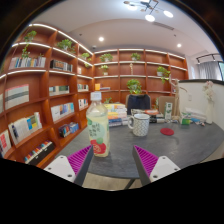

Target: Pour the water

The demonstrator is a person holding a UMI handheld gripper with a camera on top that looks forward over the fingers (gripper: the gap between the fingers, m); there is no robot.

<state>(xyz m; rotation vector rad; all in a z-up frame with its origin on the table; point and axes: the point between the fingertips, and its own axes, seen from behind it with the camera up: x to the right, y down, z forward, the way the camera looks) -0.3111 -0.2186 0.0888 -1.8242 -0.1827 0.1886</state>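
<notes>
A clear plastic bottle (97, 126) with a green cap and a red-and-white label stands upright on the grey table (165, 145), just ahead of my left finger. A white mug (140, 124) sits farther back, right of the bottle. My gripper (112, 162) is open, its purple pads (145, 160) spread wide with only bare table between them. The bottle is beyond the fingertips, not between them.
Small items lie at the table's far right, among them a red object (167, 131). Wooden bookshelves (40, 100) with books and plants curve along the left and back walls. A dark chair (138, 102) stands behind the table.
</notes>
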